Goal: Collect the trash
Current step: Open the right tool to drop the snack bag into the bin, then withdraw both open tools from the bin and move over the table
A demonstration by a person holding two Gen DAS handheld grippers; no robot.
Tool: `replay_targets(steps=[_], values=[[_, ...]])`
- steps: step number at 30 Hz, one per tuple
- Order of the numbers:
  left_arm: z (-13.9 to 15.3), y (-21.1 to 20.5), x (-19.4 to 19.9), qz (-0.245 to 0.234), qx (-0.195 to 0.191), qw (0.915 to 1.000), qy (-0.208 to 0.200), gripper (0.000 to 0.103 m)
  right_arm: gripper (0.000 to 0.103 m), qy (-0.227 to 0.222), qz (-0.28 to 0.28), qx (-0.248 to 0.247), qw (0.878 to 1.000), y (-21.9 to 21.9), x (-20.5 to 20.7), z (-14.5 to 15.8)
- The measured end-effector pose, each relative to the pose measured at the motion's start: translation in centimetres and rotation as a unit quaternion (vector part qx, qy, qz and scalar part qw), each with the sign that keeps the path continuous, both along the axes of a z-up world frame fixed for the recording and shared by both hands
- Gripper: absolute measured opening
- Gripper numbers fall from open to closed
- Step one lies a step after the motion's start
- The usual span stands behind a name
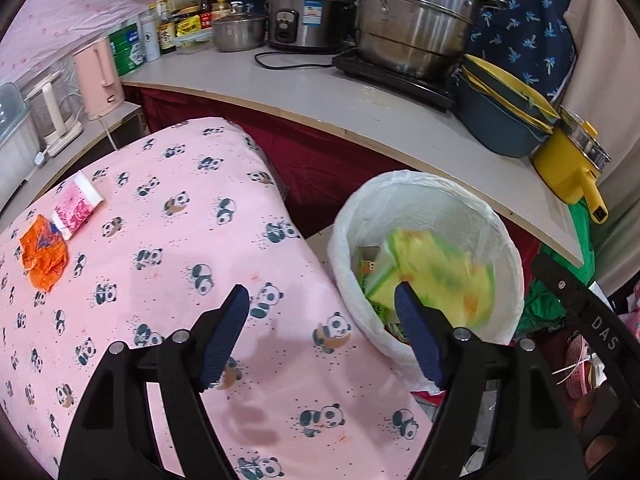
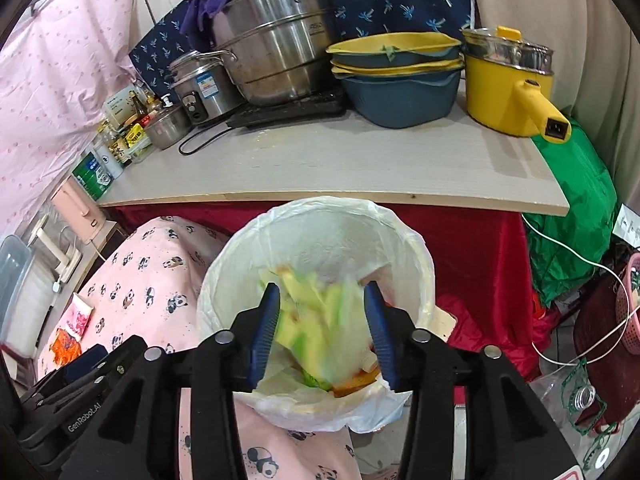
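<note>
A bin with a white liner stands beside a surface covered by a pink panda cloth. My right gripper hangs open over the bin. A blurred green-yellow wrapper shows between and below its fingers, inside the liner, loose from the pads. My left gripper is open and holds nothing, straddling the cloth's edge and the bin's rim. An orange crumpled wrapper and a pink packet lie on the cloth at the far left.
A grey counter behind the bin carries steel pots, a rice cooker, stacked blue basins and a yellow pot. Two kettles stand at the left. A green bag and pink basket crowd the right.
</note>
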State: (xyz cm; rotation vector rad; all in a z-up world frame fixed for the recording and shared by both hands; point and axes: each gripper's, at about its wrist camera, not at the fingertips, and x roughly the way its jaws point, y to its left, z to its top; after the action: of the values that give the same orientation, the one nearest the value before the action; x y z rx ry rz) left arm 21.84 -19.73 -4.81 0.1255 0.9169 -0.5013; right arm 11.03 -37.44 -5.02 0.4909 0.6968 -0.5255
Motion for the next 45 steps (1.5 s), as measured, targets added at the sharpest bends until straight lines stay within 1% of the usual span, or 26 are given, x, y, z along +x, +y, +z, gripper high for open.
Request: replay_targets(steps=[5, 9, 12, 23, 27, 33, 36, 41, 45], values=[[0.4, 1.4, 0.2, 0.016, -0.005, 0.9999, -0.001, 0.074, 0.046, -0.009, 0.008, -0.010, 1.000, 1.2, -0.1, 1.3], [0.7, 2.6, 0.2, 0.028, -0.006, 0.9996, -0.002, 0.075, 0.051, -0.017, 0.017, -0.019, 1.000, 2.5, -0.2, 2.5], [0.9, 3.9, 0.2, 0.040, -0.005, 0.9992, -0.004, 0.079, 0.051, -0.022, 0.029, -0.022, 0.999, 3.8, -0.2, 3.3], [2.3, 10.9, 0.5, 0.099, -0.016, 0.9949, -0.014, 0.085, 0.053, -0.029, 0.094, -0.035, 0.995, 10.5, 1.5, 5.2], [2.7, 14.2, 0.9, 0.127, -0.020, 0.9916, -0.016, 0.085, 0.053, -0.027, 0.121, -0.035, 0.992, 13.4, 2.4, 5.4], [2.8, 19.5, 1.7, 0.174, -0.029, 0.9842, -0.011, 0.085, 0.054, -0.023, 0.158, -0.033, 0.987, 17.4, 3.8, 5.5], [2.6, 22.0, 2.2, 0.196, -0.033, 0.9800, -0.007, 0.085, 0.057, -0.022, 0.177, -0.032, 0.984, 19.5, 4.7, 5.5], [2.0, 25.7, 3.0, 0.228, -0.034, 0.9731, 0.000, 0.086, 0.057, -0.014, 0.206, -0.035, 0.978, 22.9, 6.2, 5.3], [1.2, 28.6, 4.1, 0.254, -0.036, 0.9664, 0.009, 0.087, 0.057, -0.008, 0.225, -0.036, 0.974, 24.8, 7.5, 4.9]])
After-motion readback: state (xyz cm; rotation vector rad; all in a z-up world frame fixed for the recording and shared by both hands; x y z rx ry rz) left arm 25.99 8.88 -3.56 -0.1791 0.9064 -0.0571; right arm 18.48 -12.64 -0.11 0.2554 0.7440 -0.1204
